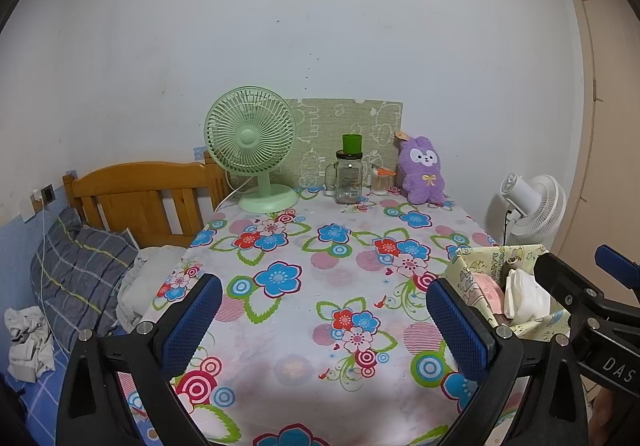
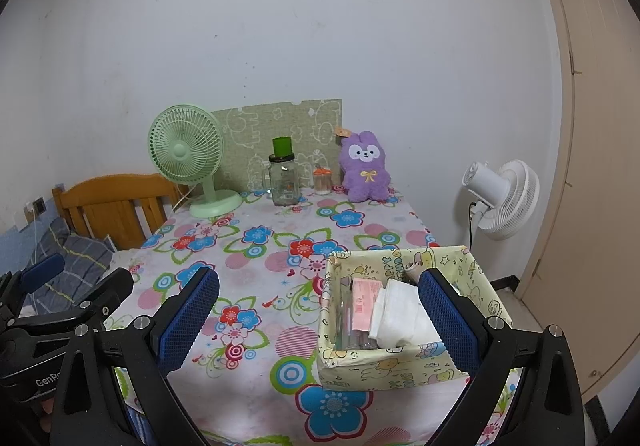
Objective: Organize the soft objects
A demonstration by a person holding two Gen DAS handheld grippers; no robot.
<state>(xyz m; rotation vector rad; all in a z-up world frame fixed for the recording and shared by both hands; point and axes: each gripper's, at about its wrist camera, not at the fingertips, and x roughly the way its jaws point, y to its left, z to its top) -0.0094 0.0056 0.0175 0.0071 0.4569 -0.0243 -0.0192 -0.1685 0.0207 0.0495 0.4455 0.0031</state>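
Observation:
A purple plush bunny (image 1: 423, 171) sits upright at the table's far right corner against the wall; it also shows in the right wrist view (image 2: 365, 174). A pale yellow cartoon-print fabric box (image 2: 404, 360) stands at the near right of the table, holding white tissues (image 2: 396, 316) and a pink packet (image 2: 365, 300); it also shows in the left wrist view (image 1: 466, 274). My left gripper (image 1: 324, 322) is open and empty above the near table. My right gripper (image 2: 318, 320) is open and empty, its right finger over the box.
A green desk fan (image 1: 251, 150), a glass jar with a green cup on top (image 1: 349, 176) and a toothpick holder (image 1: 380, 182) stand at the far edge before a green board. A white floor fan (image 2: 500, 198) stands right of the table. A bed with a wooden headboard (image 1: 140, 198) lies left.

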